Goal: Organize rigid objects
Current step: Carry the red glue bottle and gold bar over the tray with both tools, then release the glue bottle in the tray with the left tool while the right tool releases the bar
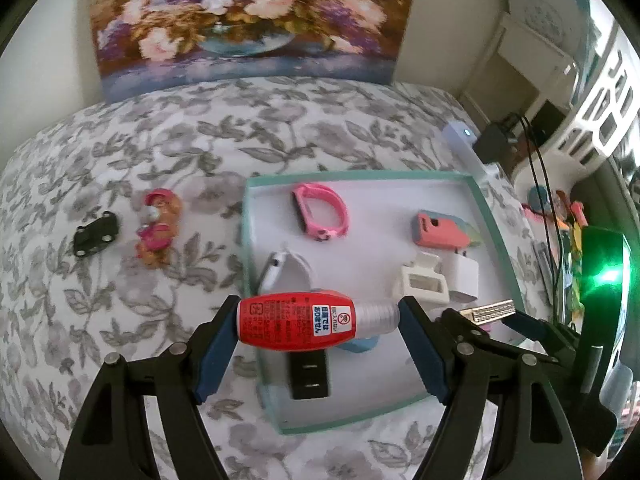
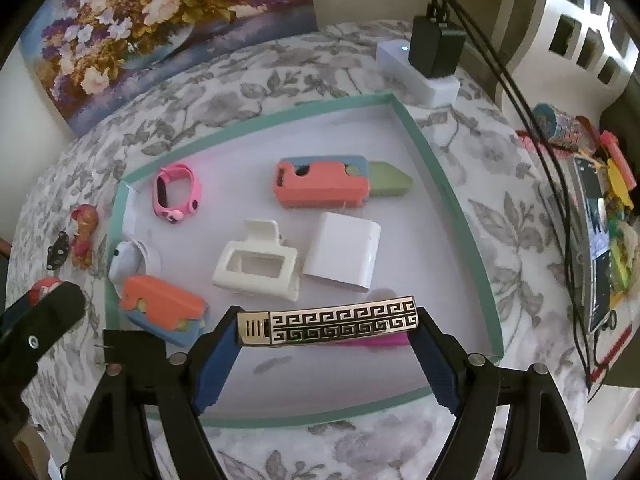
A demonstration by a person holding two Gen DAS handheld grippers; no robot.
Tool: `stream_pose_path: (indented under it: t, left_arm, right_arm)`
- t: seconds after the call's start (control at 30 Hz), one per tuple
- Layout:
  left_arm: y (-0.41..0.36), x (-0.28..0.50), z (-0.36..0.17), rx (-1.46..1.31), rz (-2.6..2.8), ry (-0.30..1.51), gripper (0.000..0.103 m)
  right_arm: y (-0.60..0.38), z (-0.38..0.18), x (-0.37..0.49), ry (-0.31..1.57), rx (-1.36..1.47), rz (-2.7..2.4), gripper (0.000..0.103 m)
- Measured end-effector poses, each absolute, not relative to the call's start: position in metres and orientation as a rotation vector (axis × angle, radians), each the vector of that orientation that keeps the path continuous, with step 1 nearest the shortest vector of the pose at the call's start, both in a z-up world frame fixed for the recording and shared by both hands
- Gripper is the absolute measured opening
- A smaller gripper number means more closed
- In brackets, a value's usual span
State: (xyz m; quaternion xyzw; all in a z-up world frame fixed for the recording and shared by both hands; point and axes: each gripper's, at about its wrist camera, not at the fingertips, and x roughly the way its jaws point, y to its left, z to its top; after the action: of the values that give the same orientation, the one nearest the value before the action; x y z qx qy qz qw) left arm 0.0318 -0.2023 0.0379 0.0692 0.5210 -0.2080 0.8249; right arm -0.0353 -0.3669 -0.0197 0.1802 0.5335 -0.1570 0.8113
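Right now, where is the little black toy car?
In the left wrist view, the black toy car lies on the flowery bedspread, left of the doll figurine, outside the tray.

Ahead of me a large painted canvas of pale flowers in a blue vase (image 1: pixel 244 20) leans against the cream wall. A grey leaf-patterned bedspread (image 1: pixel 160 152) lies below it, and a white power strip (image 2: pixel 420 76) carries a black plug adapter (image 2: pixel 436 50).

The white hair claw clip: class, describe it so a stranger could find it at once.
Start at the teal-rimmed tray on the floral bedspread. Near its middle, left of a plain white charger block, lies the white hair claw clip. Alone among its neighbours, it has a rectangular window through its body.
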Motion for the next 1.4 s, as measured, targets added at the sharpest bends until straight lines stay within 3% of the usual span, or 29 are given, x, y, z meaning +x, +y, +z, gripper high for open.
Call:
stream_pose_path:
  t: [0.7, 0.8, 1.07, 1.27, 1.4]
  left_arm:
    - [-0.214, 0.031, 0.028, 0.213, -0.413, 1.135, 0.081]
    - [-0.206, 0.036, 0.030, 0.198, -0.383, 1.130, 0.090]
    - [-0.175, 0.054, 0.030, 0.151, -0.271, 1.132, 0.090]
    - [-0.147, 0.066, 0.029, 0.094, -0.182, 1.125, 0.099]
    - [-0.123, 0.076, 0.029, 0.064, -0.105, 1.124, 0.099]
  right_arm:
    - [-0.367, -0.037, -0.031, 1.197, 0.362, -0.314, 0.085]
    - [-0.367, -0.036, -0.031, 1.191, 0.365, -0.315, 0.089]
    - [-0.367, -0.029, -0.032, 1.139, 0.374, -0.324, 0.103]
    - [-0.367, -0.024, -0.032, 1.098, 0.391, -0.325, 0.103]
    - [-0.365, -0.021, -0.031, 1.079, 0.408, -0.320, 0.103]
